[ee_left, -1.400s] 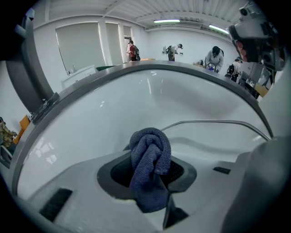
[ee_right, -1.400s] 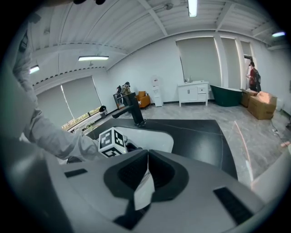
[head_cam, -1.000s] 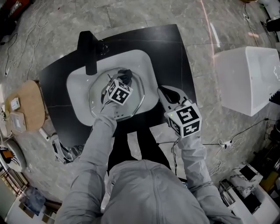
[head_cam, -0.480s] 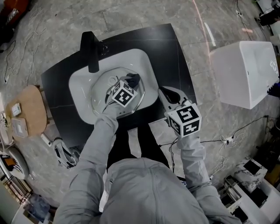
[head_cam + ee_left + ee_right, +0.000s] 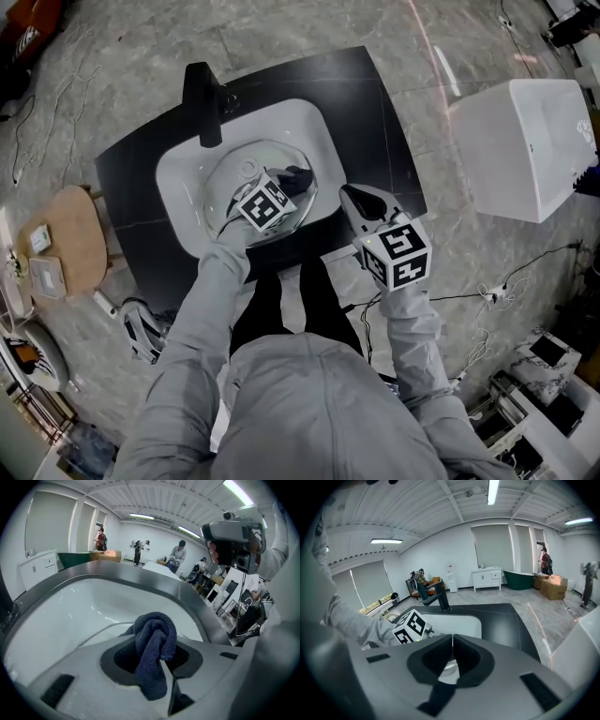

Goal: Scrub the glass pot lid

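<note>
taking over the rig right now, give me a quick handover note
Left gripper: shut on the dark blue cloth, over the right side of the glass pot lid.
Right gripper: shut, empty, above the black counter right of the white sink.
The lid lies in that sink.
Done: cloth gripped, at the lid. Left: scrubbing; how clean it is can't be told.

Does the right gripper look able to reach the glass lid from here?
Probably yes. The right gripper hangs shut and empty just beside the sink, with nothing between it and the glass lid; only the left gripper with its cloth crowds that side.
</note>
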Available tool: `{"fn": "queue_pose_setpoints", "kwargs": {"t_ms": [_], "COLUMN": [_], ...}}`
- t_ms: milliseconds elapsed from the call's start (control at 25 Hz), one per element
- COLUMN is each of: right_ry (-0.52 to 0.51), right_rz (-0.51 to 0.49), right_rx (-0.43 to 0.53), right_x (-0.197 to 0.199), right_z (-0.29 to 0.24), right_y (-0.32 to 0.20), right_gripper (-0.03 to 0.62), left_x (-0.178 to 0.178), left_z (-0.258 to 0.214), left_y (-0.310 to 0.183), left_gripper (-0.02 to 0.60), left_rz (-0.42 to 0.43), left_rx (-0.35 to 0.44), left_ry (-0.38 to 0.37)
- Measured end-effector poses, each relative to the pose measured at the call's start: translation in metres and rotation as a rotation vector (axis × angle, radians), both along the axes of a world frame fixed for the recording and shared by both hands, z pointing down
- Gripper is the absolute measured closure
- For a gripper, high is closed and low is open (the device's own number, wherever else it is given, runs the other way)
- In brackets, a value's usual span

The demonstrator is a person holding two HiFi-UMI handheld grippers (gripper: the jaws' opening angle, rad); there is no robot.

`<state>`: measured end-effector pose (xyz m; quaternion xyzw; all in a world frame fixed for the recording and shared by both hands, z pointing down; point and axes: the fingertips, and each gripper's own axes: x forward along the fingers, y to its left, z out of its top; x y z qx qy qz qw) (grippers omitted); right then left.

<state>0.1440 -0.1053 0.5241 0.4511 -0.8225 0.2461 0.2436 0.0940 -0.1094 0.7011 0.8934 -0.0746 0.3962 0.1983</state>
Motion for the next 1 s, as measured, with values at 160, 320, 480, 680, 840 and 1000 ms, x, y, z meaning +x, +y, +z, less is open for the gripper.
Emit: {"fn": "queue_pose_setpoints", "kwargs": {"t_ms": [160,320,480,680,840,1000], "right_ry": [0.003,0.007,0.008,0.007,0.004,0.002], "right_rz": [-0.004,-0.014,-0.03,-0.06,-0.084,-0.109], "right_rx": [0.004,0.006,0.007,0.009,0.01,0.011], "right_x": [-0.006,-0.013,-0.023,-0.036,-0.047,-0.056], "right_z": [-0.002,-0.005,-0.007,-0.008,-0.009,-0.01], "right_y": [0.004,0.007,0.007,0.004,0.002,0.001], "right_gripper": [0.565,0.565,0.565,0.565,0.565,0.565], "left_x": [-0.004,-0.009,-0.019,-0.037,-0.053,-0.066], "left_z": [-0.012,-0.022,-0.029,-0.039,-0.044,-0.044], "left_y": [0.015,0.032,0.046,0.065,0.074,0.079], "left_gripper": [0.45,0.451,0.451,0.451,0.451,0.451], "left_rz": [0.081,0.153,0.204,0.263,0.271,0.259], "left_rx": [-0.009,-0.041,-0.096,-0.192,-0.269,-0.308], "left_ry": [0.012,0.031,0.048,0.073,0.078,0.067]}}
